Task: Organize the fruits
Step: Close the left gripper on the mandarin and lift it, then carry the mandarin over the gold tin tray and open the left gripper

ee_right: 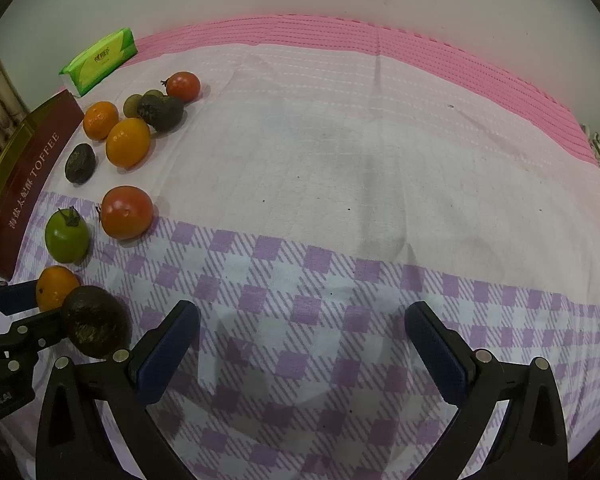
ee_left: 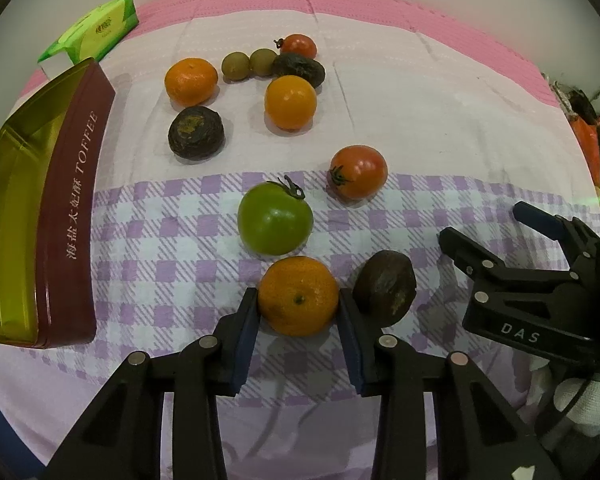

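The toffee tin [ee_left: 76,216] at the left looks empty, so sorting has barely begun. The left gripper [ee_left: 299,312] clamps the nearest orange [ee_left: 298,296] on the cloth [ee_left: 440,128]; ten fruits lie loose. The right gripper [ee_right: 302,344] gapes wide, empty.

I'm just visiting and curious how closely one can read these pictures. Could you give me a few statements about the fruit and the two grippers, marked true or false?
1. The left gripper is shut on an orange. True.
2. The right gripper holds a tomato. False: its jaws stand open over bare cloth.
3. The toffee tin already holds fruit. False: the visible part of its inside is empty.
4. A green tomato lies just beyond the gripped orange. True.
5. A green tissue pack lies near the tin. True.
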A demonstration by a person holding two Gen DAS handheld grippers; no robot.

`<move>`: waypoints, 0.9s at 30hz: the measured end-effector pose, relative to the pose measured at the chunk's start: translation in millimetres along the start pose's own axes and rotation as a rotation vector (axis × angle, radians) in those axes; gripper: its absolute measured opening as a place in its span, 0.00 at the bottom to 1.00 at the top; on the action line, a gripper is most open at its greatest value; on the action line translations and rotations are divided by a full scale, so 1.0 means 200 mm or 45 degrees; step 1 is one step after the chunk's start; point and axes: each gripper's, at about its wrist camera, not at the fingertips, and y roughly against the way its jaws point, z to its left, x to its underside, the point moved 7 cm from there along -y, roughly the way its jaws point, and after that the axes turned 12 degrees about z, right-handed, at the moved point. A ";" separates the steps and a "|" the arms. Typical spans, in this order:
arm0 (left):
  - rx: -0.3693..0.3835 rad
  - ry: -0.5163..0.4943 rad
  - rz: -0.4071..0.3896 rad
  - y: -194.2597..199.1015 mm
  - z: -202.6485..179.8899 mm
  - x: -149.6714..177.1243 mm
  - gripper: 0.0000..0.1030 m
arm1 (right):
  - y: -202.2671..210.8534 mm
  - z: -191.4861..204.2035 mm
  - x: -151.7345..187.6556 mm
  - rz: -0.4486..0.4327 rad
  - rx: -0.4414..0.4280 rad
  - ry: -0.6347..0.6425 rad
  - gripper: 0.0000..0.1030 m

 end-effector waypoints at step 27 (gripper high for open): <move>-0.241 0.391 -0.141 0.38 1.11 0.02 0.33 | -0.01 0.00 -0.01 0.016 0.003 -0.007 1.00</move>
